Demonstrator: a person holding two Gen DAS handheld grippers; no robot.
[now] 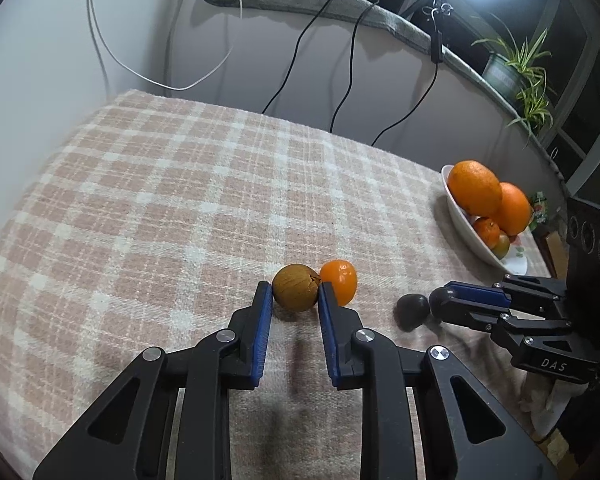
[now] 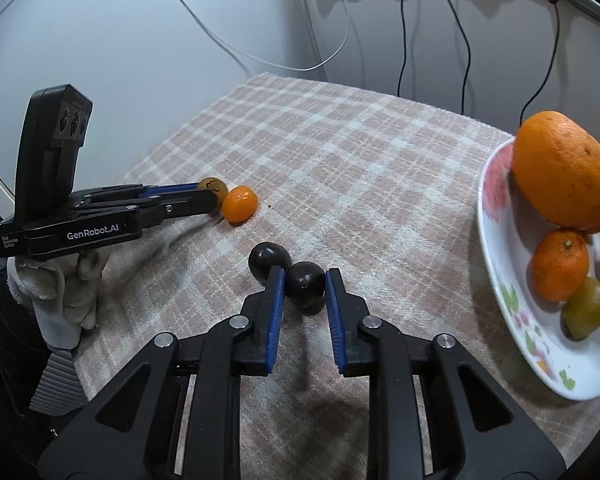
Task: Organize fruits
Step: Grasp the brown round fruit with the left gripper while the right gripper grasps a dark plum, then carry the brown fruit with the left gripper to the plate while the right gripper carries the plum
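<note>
My left gripper [image 1: 295, 297] is shut on a round brown fruit [image 1: 293, 286] that rests on the checked tablecloth [image 1: 160, 208]. A small orange fruit [image 1: 340, 280] touches the fruit's right side. In the right wrist view my right gripper [image 2: 304, 278] is shut on a dark round fruit [image 2: 305, 286], with a second dark fruit [image 2: 269, 259] just behind its left finger. That view also shows the left gripper [image 2: 217, 197] from the side, holding the brown fruit [image 2: 212, 184] beside the orange fruit [image 2: 240, 204]. From the left wrist view the right gripper [image 1: 440, 303] lies beside the free dark fruit [image 1: 413, 311].
A white flowered bowl [image 2: 496, 240] at the right holds large oranges [image 2: 564, 168], a mandarin [image 2: 560, 264] and a greenish fruit [image 2: 592, 312]. Cables hang down the wall behind the table. A gloved hand [image 2: 60, 292] holds the left gripper. A potted plant [image 1: 520, 76] stands on the sill.
</note>
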